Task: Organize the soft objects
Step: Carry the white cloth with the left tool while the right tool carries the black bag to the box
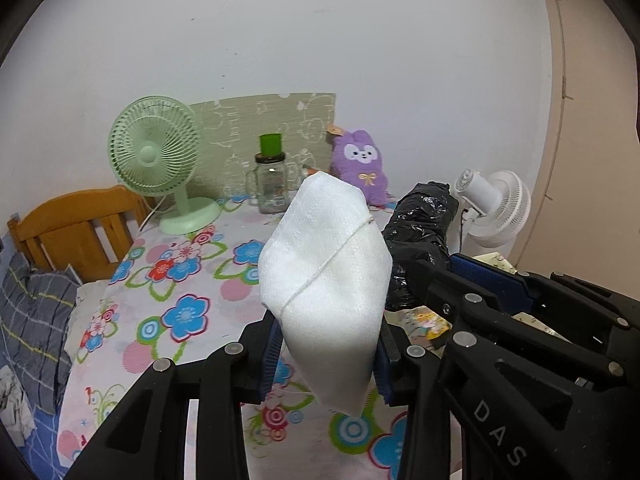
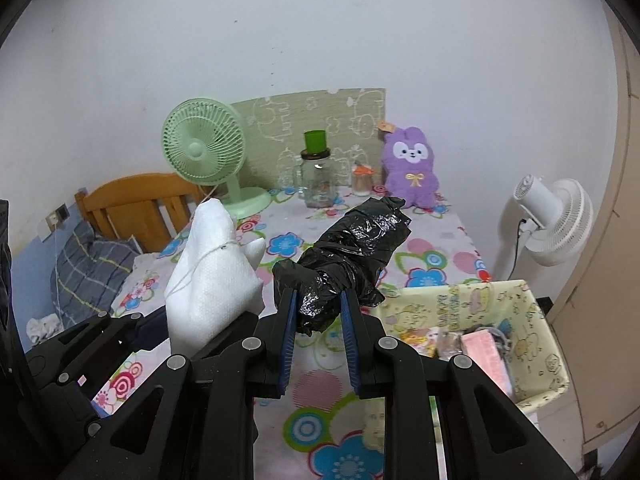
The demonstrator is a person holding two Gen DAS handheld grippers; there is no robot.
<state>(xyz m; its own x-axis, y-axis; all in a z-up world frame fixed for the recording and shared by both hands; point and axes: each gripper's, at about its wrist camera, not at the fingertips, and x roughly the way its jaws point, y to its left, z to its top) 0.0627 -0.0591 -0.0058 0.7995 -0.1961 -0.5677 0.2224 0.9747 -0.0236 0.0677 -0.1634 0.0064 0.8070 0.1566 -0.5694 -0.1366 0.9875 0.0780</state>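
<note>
My left gripper [image 1: 326,356] is shut on a white soft bundle tied with string [image 1: 326,276] and holds it above the flowered table [image 1: 192,280]. The bundle also shows in the right wrist view [image 2: 212,272]. My right gripper [image 2: 318,316] is shut on a black plastic-wrapped roll [image 2: 352,252] and holds it up over the table; the roll also shows in the left wrist view [image 1: 420,240]. A purple plush bunny [image 2: 410,166] leans against the back wall. A yellow fabric storage box [image 2: 520,320] stands at the right with a pink item [image 2: 486,346] inside.
A green desk fan [image 2: 206,152], a glass jar with a green cup on top [image 2: 316,176] and a small jar [image 2: 362,180] stand at the table's back. A white fan [image 2: 552,216] stands to the right. A wooden bed frame [image 2: 136,204] and grey pillow [image 2: 88,264] lie left.
</note>
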